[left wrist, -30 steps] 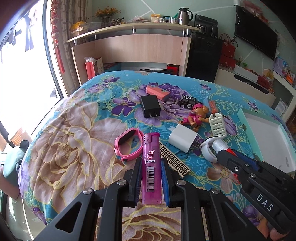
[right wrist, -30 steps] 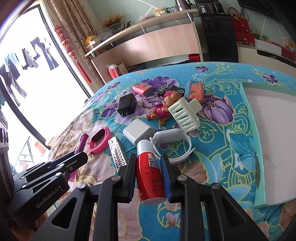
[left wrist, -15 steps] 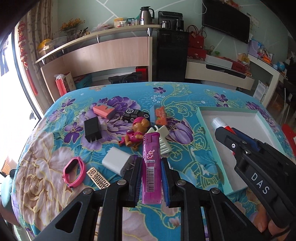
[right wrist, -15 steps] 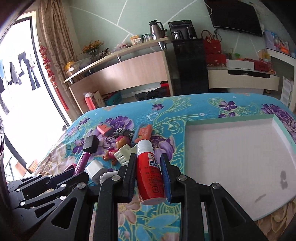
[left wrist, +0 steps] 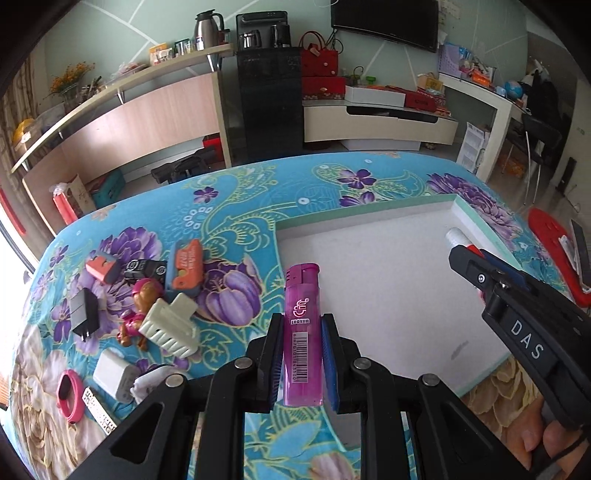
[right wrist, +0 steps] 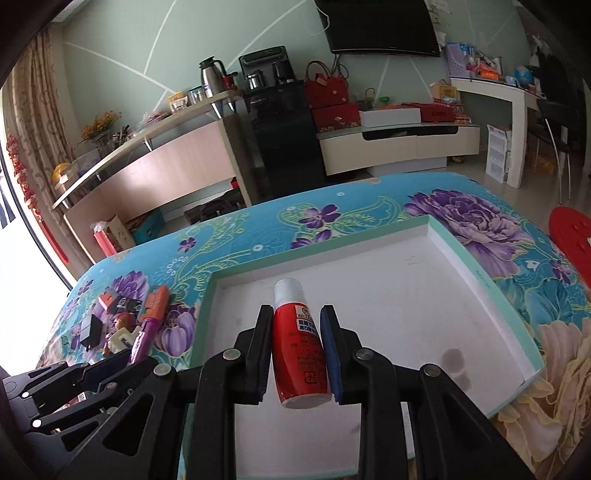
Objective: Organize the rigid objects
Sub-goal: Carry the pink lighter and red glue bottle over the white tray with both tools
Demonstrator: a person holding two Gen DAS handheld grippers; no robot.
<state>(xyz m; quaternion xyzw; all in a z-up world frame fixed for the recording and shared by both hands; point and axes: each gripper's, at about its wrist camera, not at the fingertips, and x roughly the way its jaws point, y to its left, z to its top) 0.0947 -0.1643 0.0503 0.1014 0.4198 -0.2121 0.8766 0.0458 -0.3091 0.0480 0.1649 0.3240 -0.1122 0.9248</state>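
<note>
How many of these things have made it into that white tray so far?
0. The tray is bare inside. The purple lighter and red bottle are gripped above it, and everything else lies on the bedspread.

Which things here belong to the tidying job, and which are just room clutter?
Part of the job:
- purple lighter, clamped in the left gripper
- red bottle, clamped in the right gripper
- white tray
- cream comb, toy dog, black charger on the bedspread

Just lying about:
- steel flask
- wall television
- red handbag
</note>
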